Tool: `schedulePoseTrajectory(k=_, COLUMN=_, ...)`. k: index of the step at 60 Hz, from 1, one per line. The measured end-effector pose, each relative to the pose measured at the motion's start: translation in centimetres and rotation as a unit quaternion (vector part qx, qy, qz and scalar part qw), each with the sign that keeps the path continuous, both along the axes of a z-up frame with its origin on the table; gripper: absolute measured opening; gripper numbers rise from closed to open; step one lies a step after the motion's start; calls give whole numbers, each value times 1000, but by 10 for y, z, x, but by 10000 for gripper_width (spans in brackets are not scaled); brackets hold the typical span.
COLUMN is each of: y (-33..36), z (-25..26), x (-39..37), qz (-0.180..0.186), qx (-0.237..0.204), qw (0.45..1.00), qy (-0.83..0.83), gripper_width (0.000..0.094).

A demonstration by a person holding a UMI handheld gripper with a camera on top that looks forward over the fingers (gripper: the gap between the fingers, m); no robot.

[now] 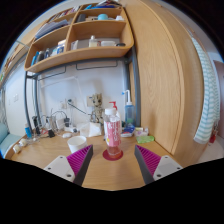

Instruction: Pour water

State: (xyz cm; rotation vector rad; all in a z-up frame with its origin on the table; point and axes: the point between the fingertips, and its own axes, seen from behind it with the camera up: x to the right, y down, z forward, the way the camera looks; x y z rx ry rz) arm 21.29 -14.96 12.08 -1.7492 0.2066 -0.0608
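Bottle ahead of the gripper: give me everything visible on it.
The bottle is clear plastic with pinkish-red contents or label and a red cap or pump top. It stands upright on the wooden desk, apparently on a small round reddish base, just ahead of the open gripper, centred between the fingers' line. Nothing grips it.

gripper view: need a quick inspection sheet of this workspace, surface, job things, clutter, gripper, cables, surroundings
surface: wooden desk, bare patch just ahead of the fingers.
job's things: clear bottle with red pump top stands upright on the desk, just beyond the fingertips, in line with the gap between them; no cup or glass to pour into can be made out.
clutter: small items along the back of the desk, too small to name.
grippers: gripper open, pink pads apart, holding nothing.
cables: nothing seen.
surroundings: wooden shelves with boxes above the desk; tall wooden cabinet side beside the bottle.
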Motion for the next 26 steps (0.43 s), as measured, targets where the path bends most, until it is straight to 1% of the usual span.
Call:
schedulePoseTrajectory(k=8, y=-22, z=15, x=-13, qz=5, qx=17, qw=1000, qy=-16, gripper_width=860)
schedulePoseTrajectory(k=14, y=-33, z=22, x=-23, qz=18, qx=24, qw=1000, qy=-5, gripper_width=863)
schedulePoseTrajectory(k=26, y=-45, z=26, x=-27, qz=16, qx=35, qw=999, qy=-9, gripper_width=862)
